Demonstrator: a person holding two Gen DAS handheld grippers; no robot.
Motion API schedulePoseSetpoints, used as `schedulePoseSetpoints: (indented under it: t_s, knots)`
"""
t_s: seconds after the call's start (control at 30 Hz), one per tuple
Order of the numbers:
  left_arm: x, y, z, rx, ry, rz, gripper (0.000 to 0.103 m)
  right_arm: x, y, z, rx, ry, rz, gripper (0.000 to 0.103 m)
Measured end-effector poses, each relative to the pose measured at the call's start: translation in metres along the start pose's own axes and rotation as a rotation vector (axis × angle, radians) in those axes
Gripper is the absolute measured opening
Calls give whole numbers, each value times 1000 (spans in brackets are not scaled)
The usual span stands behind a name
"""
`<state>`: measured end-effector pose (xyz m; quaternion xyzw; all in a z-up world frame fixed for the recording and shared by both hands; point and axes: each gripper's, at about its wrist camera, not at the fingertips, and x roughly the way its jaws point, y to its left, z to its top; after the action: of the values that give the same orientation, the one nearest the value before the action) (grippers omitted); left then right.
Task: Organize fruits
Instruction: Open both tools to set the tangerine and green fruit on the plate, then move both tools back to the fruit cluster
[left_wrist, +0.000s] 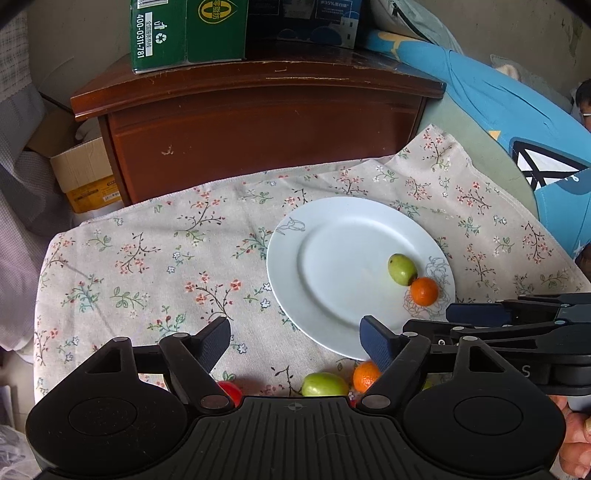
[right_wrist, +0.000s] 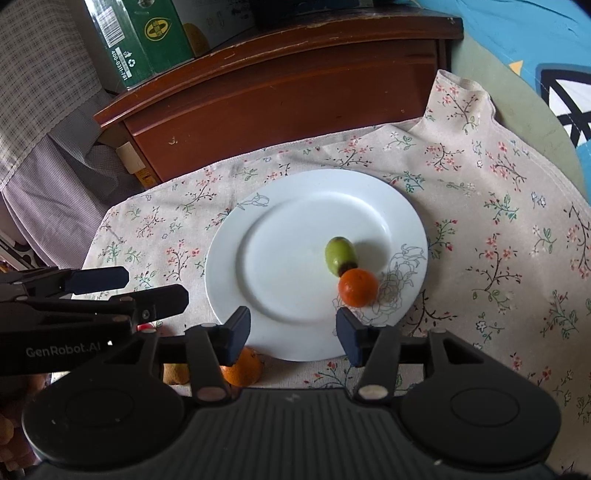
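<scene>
Floral cloth (right_wrist: 498, 221), plate (right_wrist: 280, 229) fruit beyond parted tongs (right_wrist: 293, 332)

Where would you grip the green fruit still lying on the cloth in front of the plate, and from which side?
Across its narrow middle, coming from above. The green fruit is a smooth oval lying on its side on the cloth, so fingers across the short width should slip least. An orange sits close on one side, so the open left gripper should probably straddle it front to back.
</scene>
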<state>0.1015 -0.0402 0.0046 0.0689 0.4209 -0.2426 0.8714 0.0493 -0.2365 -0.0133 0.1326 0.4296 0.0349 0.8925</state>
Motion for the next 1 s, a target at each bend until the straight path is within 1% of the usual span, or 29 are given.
schedulePoseSetpoints:
  t_s: [0.07,0.1,0.27,0.37,0.47,0.63,0.73,0.8,1.0]
  knots:
    - [-4,0,-3,3,4,-1,79,-3,1,-3,-10,5,8,58]
    - [-7,0,-5,4,6,-1,79,-4,2,-5,-17,11,20,58]
    - [-22,1,-15,4,10,-10,80,-13,8,-12,-65,17,47,58]
    - [-29,2,-23,21,18,-7,80,-18,9,-17,-96,24,68,59]
    - [-35,6,-33,29,24,1,80,-21,7,-22,-113,32,76,59]
    - [-40,17,-52,1,52,0,80,-23,1,-31,-132,54,80,59]
    - [-42,20,-65,6,56,1,80,-23,0,-38,-153,66,81,58]
    - [-42,21,-72,17,59,-3,79,-22,0,-44,-177,79,79,58]
    - [-41,17,-85,81,64,-30,77,-19,3,-53,-221,107,87,49]
